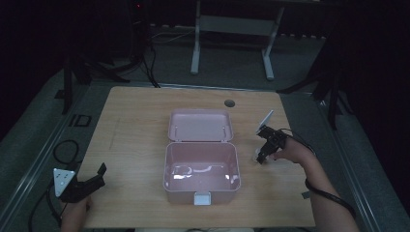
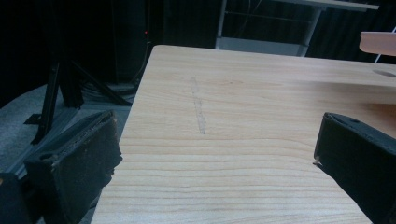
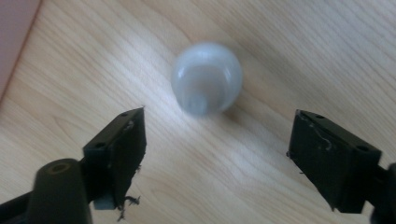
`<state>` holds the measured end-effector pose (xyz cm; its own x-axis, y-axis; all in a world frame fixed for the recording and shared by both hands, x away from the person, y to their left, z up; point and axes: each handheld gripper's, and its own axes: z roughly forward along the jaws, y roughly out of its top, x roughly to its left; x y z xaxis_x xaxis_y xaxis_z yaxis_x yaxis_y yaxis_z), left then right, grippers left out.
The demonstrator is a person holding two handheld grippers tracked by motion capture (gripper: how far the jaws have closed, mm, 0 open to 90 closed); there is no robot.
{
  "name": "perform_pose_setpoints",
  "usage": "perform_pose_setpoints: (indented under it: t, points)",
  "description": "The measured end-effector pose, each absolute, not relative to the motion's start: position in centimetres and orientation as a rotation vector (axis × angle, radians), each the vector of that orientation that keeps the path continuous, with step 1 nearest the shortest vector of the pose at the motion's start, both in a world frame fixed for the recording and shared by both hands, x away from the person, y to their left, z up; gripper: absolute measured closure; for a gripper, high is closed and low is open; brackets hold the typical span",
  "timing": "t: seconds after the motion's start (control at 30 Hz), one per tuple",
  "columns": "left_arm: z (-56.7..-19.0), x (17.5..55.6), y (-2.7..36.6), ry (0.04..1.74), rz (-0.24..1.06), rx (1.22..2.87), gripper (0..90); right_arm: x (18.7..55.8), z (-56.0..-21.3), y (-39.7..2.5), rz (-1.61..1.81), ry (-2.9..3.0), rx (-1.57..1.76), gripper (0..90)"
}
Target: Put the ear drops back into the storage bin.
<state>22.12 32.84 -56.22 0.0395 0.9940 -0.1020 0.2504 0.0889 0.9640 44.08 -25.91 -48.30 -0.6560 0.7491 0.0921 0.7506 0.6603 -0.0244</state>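
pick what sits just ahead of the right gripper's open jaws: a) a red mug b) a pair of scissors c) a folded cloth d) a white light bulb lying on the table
d: in the right gripper view a white light bulb lies on the wooden table just beyond the right gripper, whose jaws stand apart on either side, not touching it.

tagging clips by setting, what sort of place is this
Probably a lab or recording workspace: a wooden table stands in a dark room with black stands and cables on the floor, and hand-held tongs hover over a small white bulb.
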Motion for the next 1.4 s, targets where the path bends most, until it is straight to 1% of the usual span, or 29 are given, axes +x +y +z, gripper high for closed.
perform_pose_setpoints:
  t: [0.13,0.17,0.23,0.27,0.37,0.43,0.6,0.7,0.73,0.77,0.8,0.87,0.93,1.4]
  points:
    - [-56.2,22.1,32.8,1.393,0.969,1.341,0.5,44.9,-48.8,-24.8,-0.004,-2.772,-1.263,26.1]
    - [-56.2,22.1,32.8,1.392,0.969,1.341,0.5,44.9,-48.9,-24.7,0.002,-2.778,-1.256,29.8]
    - [-56.2,22.1,32.9,1.392,0.968,1.341,0.5,45.0,-49.0,-24.5,0.005,-2.776,-1.249,31.1]
    - [-56.2,22.1,32.9,1.392,0.968,1.341,0.5,45.0,-49.2,-24.1,0.011,-2.781,-1.241,34.6]
    - [-56.2,22.1,32.9,1.391,0.968,1.341,0.5,45.2,-49.4,-24.0,0.016,-2.780,-1.252,36.4]
    - [-56.2,22.1,32.8,1.390,0.969,1.341,0.5,45.4,-49.7,-23.9,0.026,-2.767,-1.267,41.1]
    - [-56.2,22.1,32.8,1.390,0.967,1.342,0.5,45.5,-50.3,-23.8,0.057,-2.748,-1.271,45.4]
    - [-56.2,22.1,32.8,1.390,0.968,1.342,0.5,45.5,-50.7,-23.6,0.060,-2.740,-1.272,51.2]
    - [-56.2,22.1,32.8,1.390,0.968,1.342,0.5,45.5,-50.7,-23.6,0.060,-2.740,-1.272,51.2]
    - [-56.2,22.1,32.8,1.389,0.968,1.342,0.5,45.5,-50.8,-23.5,0.062,-2.739,-1.273,54.6]
    - [-56.2,22.1,32.8,1.389,0.968,1.342,0.5,45.5,-50.8,-23.5,0.062,-2.739,-1.273,54.6]
    - [-56.2,22.1,32.8,1.391,0.967,1.342,0.5,45.5,-50.9,-23.4,0.072,-2.753,-1.272,57.7]
    - [-56.2,22.1,32.8,1.391,0.968,1.341,0.5,45.5,-50.7,-23.3,0.083,-2.767,-1.269,59.4]
    - [-56.2,22.1,32.8,1.391,0.968,1.342,0.5,44.3,-49.9,-23.2,0.121,-2.904,-1.092,59.6]
